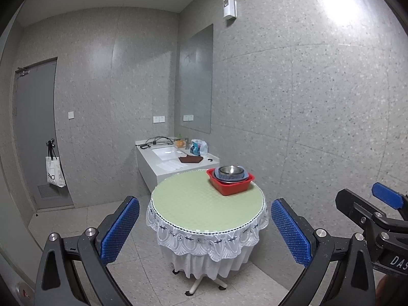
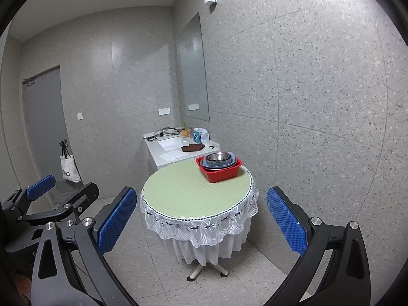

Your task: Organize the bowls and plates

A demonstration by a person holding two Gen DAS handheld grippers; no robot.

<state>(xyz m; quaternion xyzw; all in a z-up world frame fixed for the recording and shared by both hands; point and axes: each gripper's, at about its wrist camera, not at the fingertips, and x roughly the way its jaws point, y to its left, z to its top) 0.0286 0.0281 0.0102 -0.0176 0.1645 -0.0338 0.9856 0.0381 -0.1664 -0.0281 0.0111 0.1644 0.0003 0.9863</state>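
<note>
A red plastic basin [image 1: 233,187] [image 2: 222,173] stands at the far right of a round table [image 1: 193,204] [image 2: 183,191] with a pale green top and a white lace skirt. Inside it lies a blue plate or bowl [image 1: 224,177] [image 2: 211,164] with a steel bowl [image 1: 230,170] [image 2: 217,157] nested on top. My left gripper [image 1: 205,229] hangs open in the air well short of the table, nothing between its blue pads. My right gripper [image 2: 201,223] is open too, likewise empty and back from the table. Each gripper shows at the edge of the other's view.
A white vanity with a sink [image 1: 168,153] [image 2: 173,144] stands behind the table, carrying cables, a brown cloth and a plastic bag. A mirror hangs on the speckled wall above it. A grey door [image 1: 35,132] with a white tote bag on its handle is at the left.
</note>
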